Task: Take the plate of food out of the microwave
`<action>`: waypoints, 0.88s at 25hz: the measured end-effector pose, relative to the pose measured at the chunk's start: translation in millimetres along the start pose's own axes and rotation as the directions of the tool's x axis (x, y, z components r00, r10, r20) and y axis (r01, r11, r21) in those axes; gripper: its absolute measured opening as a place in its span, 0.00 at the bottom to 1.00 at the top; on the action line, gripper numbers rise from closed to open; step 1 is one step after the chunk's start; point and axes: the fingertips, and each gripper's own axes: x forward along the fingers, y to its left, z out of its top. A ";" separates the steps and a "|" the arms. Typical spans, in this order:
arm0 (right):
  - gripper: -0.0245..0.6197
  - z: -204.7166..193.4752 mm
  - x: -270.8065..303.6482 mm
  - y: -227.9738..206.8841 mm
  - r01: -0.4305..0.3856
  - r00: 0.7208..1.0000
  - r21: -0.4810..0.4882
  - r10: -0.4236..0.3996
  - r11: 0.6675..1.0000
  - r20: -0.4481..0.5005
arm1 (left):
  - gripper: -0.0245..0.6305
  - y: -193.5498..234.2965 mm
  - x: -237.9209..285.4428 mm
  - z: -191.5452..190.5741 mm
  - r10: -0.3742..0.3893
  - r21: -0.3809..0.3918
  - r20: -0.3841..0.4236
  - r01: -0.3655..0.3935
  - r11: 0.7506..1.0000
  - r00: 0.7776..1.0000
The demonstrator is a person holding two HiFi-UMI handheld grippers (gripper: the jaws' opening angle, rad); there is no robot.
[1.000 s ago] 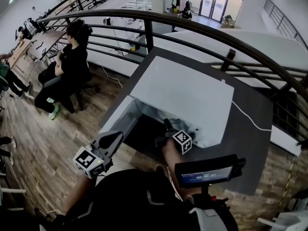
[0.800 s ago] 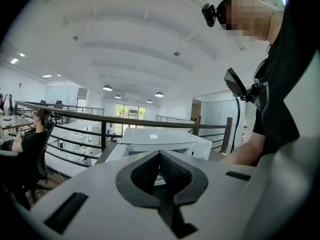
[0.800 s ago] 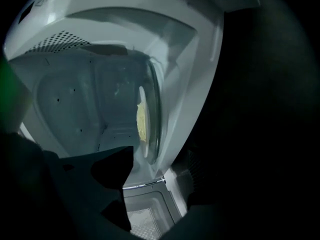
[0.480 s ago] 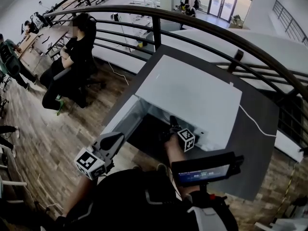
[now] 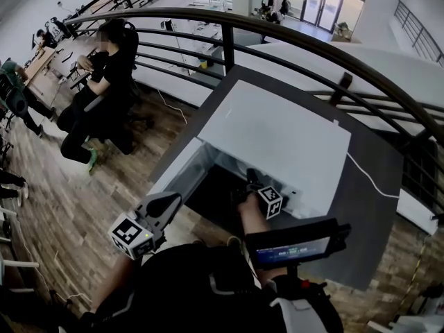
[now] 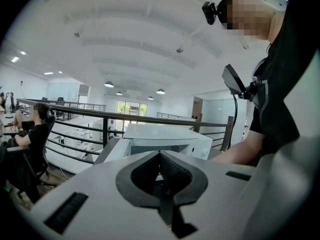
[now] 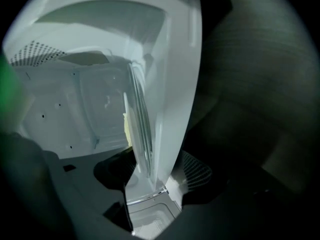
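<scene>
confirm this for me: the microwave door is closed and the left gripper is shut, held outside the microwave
Not quite: the door of the microwave is open, swung out to the left, as the head view shows. The rest holds: the left gripper is shut and held outside the microwave.

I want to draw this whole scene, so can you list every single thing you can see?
Microwave: one, white, door open, on the table.
Table: one, dark grey, beside the railing.
Railing: one, dark, curving behind the table.
Plate: one, white, inside the microwave.
Food: one yellow bit, by the plate's edge.
Cable: one, white, across the table.
Seated person: one, in black, far left.
Screen: one, dark, on the wearer's chest.
Left tongs: one, white, shut and empty, outside the microwave.
Right tongs: one, shadowed dark, open inside the microwave, jaws just closing slightly around the plate's rim.
</scene>
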 end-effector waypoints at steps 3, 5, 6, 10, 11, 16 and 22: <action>0.45 2.9 -5.6 0.0 -0.013 1.000 -0.001 0.013 1.000 0.021 | 0.04 -2.5 -0.4 -1.7 -0.015 0.009 -0.004 0.015 1.000 1.000; 0.43 3.9 -8.7 0.1 -0.016 0.999 -0.006 0.016 1.000 0.028 | 0.04 -3.2 -0.1 -2.5 -0.017 0.002 -0.001 0.017 1.000 1.000; 0.41 3.5 -10.2 0.2 -0.017 0.999 -0.007 0.017 1.000 0.030 | 0.04 -3.0 -0.1 -2.9 -0.018 0.000 -0.001 0.018 1.000 1.000; 0.36 -2.6 -18.2 -1.1 -0.029 0.999 -0.029 0.030 0.999 0.028 | 0.04 -2.0 -3.0 -4.9 -0.033 0.013 -0.001 0.033 0.999 0.999; 0.34 -5.6 -20.2 -0.2 -0.038 0.999 -0.037 0.039 0.999 0.023 | 0.04 -1.2 -4.3 -4.3 -0.036 0.008 0.004 0.036 0.999 0.999; 0.22 -13.2 -24.4 2.8 -0.067 0.997 -0.034 0.068 0.997 0.021 | 0.04 2.9 -10.2 -4.7 -0.049 0.004 0.006 0.049 0.999 0.999; 0.07 -14.8 -32.8 12.0 -0.113 0.993 -0.036 0.114 0.993 0.036 | 0.04 0.2 -13.9 -6.0 -0.069 0.006 0.006 0.069 0.998 0.998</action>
